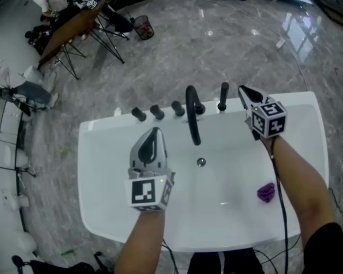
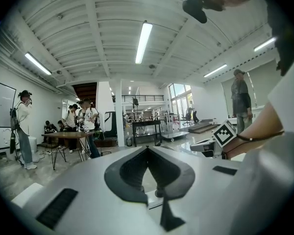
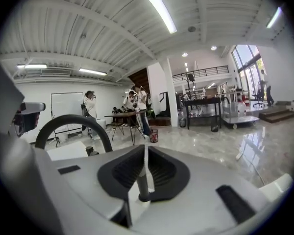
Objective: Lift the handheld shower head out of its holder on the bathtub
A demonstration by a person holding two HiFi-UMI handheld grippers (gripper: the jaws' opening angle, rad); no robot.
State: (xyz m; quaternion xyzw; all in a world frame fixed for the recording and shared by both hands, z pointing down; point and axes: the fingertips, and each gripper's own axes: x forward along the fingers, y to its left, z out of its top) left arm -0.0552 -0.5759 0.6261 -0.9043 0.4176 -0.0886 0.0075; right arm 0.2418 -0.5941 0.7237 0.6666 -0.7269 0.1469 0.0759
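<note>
The black handheld shower head (image 1: 223,96) stands upright in its holder on the far rim of the white bathtub (image 1: 103,170), just right of the arched black spout (image 1: 192,116). My right gripper (image 1: 243,90) hovers close to the shower head's right side, apart from it. In the right gripper view its jaws (image 3: 146,148) show only a narrow slit, and the shower head (image 3: 143,182) appears beyond them, low in the gap. Over the basin, my left gripper (image 1: 155,131) points at the taps; in its own view the tips (image 2: 147,150) meet with nothing held.
Three black knobs (image 1: 156,112) line the rim left of the spout. A drain (image 1: 200,162) and a purple object (image 1: 266,192) lie in the tub. A table with people (image 1: 74,21) and a wastebasket (image 1: 143,26) stand on the marble floor beyond.
</note>
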